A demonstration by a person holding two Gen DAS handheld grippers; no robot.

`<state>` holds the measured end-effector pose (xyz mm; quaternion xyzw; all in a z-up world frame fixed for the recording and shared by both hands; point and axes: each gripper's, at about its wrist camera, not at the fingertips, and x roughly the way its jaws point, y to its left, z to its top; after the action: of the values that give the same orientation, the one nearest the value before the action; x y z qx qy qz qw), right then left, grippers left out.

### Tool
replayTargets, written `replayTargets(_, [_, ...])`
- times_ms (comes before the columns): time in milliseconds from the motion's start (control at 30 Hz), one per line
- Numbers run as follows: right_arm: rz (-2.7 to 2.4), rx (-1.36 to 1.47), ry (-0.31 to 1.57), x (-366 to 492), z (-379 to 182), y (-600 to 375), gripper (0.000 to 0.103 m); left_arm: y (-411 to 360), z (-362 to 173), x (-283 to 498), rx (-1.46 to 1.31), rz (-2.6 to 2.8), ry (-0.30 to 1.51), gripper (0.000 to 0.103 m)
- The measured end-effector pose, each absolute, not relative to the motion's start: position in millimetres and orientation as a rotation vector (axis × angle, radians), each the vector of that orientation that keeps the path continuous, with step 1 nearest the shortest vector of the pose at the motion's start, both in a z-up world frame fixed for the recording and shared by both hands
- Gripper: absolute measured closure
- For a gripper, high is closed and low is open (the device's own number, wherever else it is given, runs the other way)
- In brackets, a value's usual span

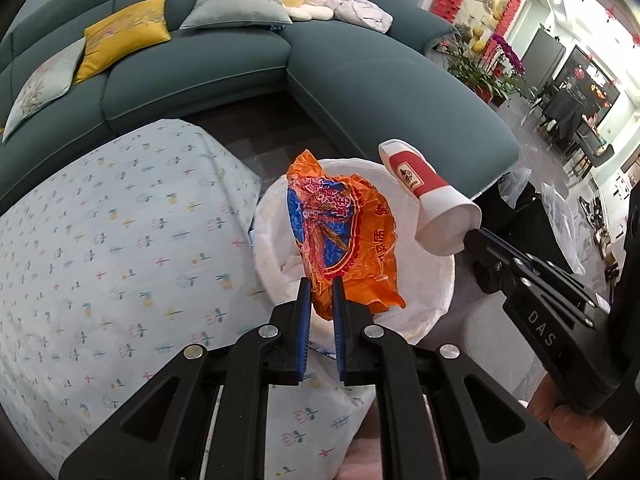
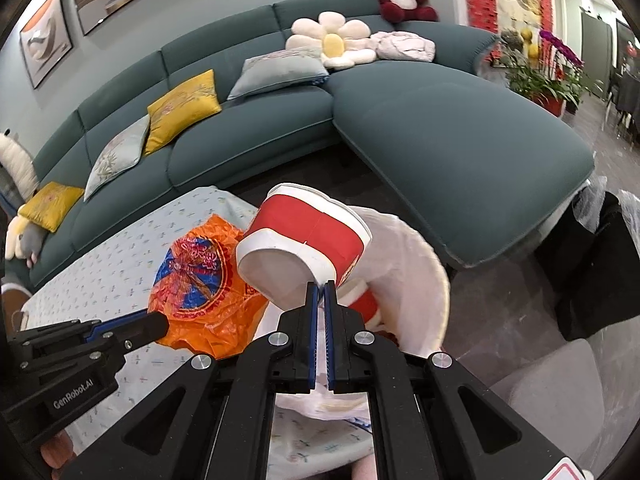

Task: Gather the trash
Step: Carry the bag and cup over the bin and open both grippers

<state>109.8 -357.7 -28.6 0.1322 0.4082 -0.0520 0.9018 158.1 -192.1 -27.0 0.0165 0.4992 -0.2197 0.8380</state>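
Note:
My left gripper is shut on a crumpled orange and blue plastic wrapper and holds it over the white-lined trash bin. The wrapper also shows in the right wrist view. My right gripper is shut on the rim of a red and white paper cup, tilted on its side above the bin. The cup shows in the left wrist view, at the bin's right edge. A second red and white cup lies inside the bin.
A table with a light patterned cloth stands left of the bin. A teal sectional sofa with cushions runs behind. Black bags sit on the floor at right, and potted flowers stand far right.

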Motion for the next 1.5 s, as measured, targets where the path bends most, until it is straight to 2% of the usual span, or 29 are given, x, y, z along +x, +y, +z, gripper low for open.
replayTargets(867, [-0.126,0.314,0.856,110.9,-44.4,-379.1,0.1,-221.3,-36.4,157.9,0.05,-0.462,1.082,0.092])
replayTargets(1100, [-0.119,0.313,0.864,113.0,-47.3,-379.4,0.099,-220.1,-35.9,159.0,0.041,-0.45,1.08,0.09])
replayTargets(1167, [-0.121,0.308,0.868,113.9,-46.9,-379.5,0.099,-219.4,-35.4,158.8,0.043,-0.437,1.078,0.086])
replayTargets(1200, [-0.122,0.309,0.864,113.3,-46.4,-379.5,0.098,-218.6,-35.3,158.9,0.04,-0.434,1.078,0.083])
replayTargets(1300, [-0.127,0.309,0.86,113.2,-44.8,-378.9,0.082,-213.4,-35.3,159.1,0.028,-0.406,1.077,0.068])
replayTargets(1333, [-0.129,0.31,0.856,112.9,-44.0,-379.0,0.075,-211.0,-35.2,159.1,0.025,-0.399,1.074,0.066])
replayTargets(1400, [-0.126,0.308,0.853,112.8,-42.2,-378.2,0.073,-207.2,-34.7,159.1,0.024,-0.385,1.074,0.059])
replayTargets(1500, [-0.12,0.298,0.857,112.6,-39.8,-375.6,0.069,-199.4,-33.0,158.2,0.014,-0.364,1.069,0.057])
